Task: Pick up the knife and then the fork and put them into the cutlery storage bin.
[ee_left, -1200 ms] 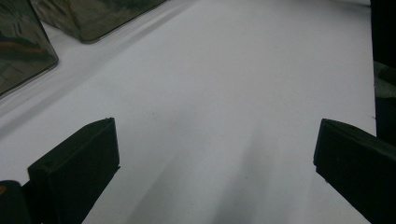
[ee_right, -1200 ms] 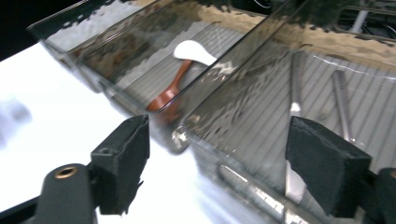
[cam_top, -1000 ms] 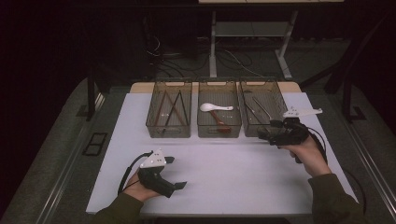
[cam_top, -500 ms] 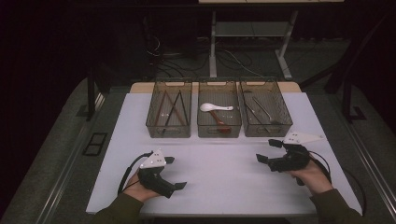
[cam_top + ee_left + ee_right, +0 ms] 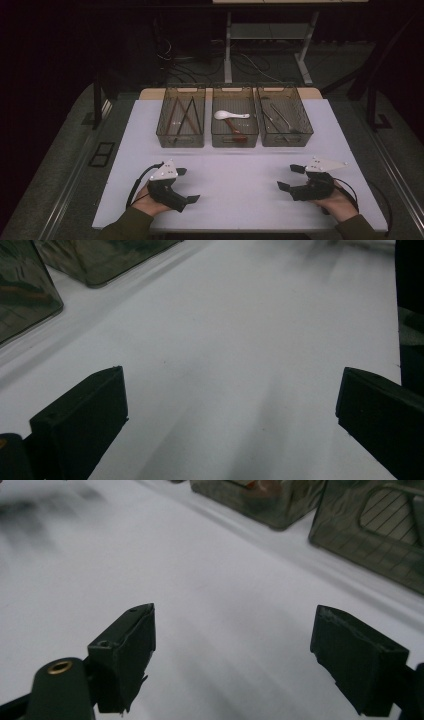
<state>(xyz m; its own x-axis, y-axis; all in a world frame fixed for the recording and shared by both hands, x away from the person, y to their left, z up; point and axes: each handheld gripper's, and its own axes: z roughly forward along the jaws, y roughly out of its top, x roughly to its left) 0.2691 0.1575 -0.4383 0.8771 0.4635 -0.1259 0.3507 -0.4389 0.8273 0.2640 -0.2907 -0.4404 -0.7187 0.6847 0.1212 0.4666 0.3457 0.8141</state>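
On the white table (image 5: 240, 165), left gripper (image 5: 189, 185) and right gripper (image 5: 290, 177) rest wide, empty, well short of 3 bins (image 5: 235, 141).

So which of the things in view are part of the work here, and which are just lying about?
Part of the work:
- left claw, open, nothing in it
- right claw, open, nothing in it
- three bins: left bin with sticks, middle bin with a white spoon, right bin with metal utensils
- white table

Lying about:
- cables on the floor behind
- desk legs
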